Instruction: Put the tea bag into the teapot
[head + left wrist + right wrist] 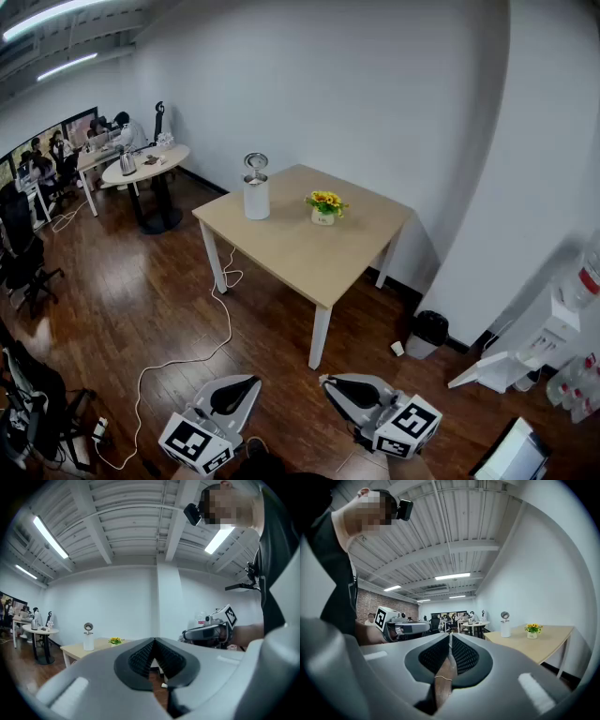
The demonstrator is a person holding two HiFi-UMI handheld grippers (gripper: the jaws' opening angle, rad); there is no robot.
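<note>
With left gripper (246, 384) and right gripper (334, 384) both closed, empty and well short of the table (309, 248), nothing's done. No tea bag visible; the white teapot (256, 195) is untouched.

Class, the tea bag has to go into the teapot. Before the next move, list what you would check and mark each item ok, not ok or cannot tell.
1. Teapot upright on the table: ok.
2. Lid raised off the mouth: ok.
3. Tea bag found: cannot tell. None shows on the table, and only a thin pale sliver shows between the jaws of the right claw, which are together.
4. Left claw free: ok, jaws together with nothing between them.
5. Claws near the teapot: not ok, both are over the floor, well short of the table.
6. Flower pot out of the way: ok, it stands apart from the teapot.
</note>
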